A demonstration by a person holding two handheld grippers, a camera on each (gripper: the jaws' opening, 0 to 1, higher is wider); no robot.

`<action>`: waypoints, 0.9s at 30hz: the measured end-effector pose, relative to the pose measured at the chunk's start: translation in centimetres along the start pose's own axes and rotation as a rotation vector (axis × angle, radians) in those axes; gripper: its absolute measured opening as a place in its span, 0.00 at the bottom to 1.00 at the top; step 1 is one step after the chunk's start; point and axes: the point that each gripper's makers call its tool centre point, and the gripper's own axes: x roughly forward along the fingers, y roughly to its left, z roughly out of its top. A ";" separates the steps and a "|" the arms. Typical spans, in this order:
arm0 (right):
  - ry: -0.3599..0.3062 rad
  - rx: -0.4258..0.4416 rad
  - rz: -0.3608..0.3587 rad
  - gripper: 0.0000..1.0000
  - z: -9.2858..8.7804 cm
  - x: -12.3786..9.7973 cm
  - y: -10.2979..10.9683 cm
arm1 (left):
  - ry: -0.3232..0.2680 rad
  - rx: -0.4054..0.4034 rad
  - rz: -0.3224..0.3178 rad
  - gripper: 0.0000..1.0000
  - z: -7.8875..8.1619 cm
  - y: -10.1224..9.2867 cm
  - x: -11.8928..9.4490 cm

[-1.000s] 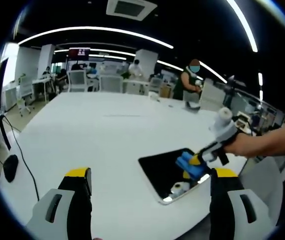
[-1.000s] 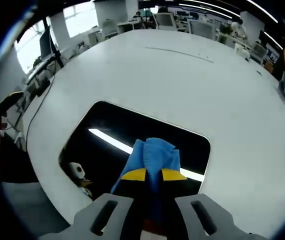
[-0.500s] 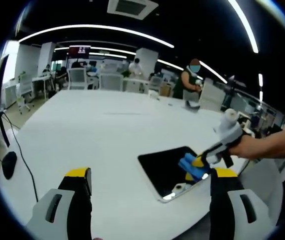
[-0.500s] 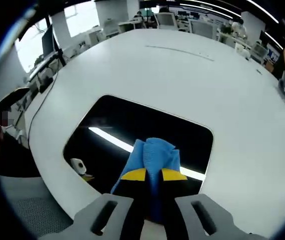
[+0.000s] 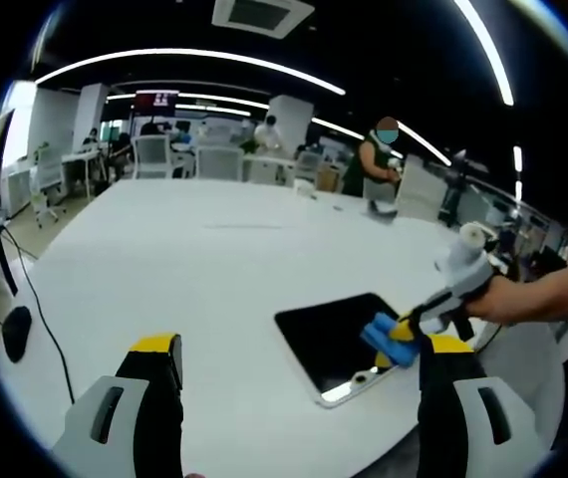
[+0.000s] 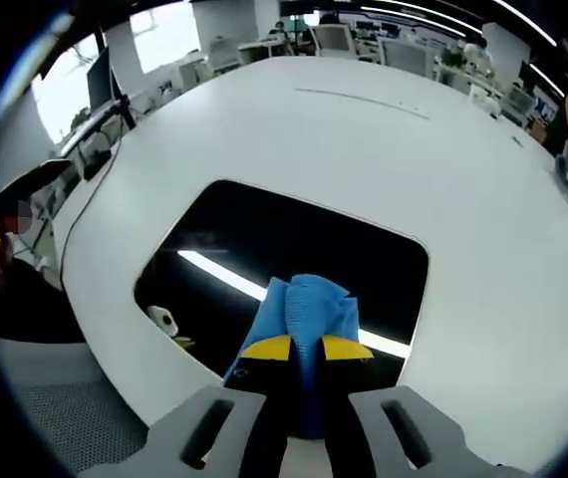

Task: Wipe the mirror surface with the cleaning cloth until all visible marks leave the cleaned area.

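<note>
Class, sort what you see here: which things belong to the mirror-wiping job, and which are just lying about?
Belongs to the job:
mirror
blue cleaning cloth
right gripper, shut on the cloth
white table bearing the mirror

Just lying about:
left gripper, open, holding nothing
black cable
office chairs
</note>
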 end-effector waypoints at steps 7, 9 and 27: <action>0.009 0.013 0.011 0.04 -0.9 -0.5 0.6 | 0.002 0.001 0.001 1.00 0.0 0.1 0.0; 0.006 0.009 0.013 0.04 -1.1 -0.6 0.7 | 0.003 0.001 0.000 1.00 -0.1 0.1 0.1; 0.010 0.010 0.020 0.04 -2.2 -1.2 1.5 | 0.044 0.123 0.007 1.00 -1.3 0.5 0.2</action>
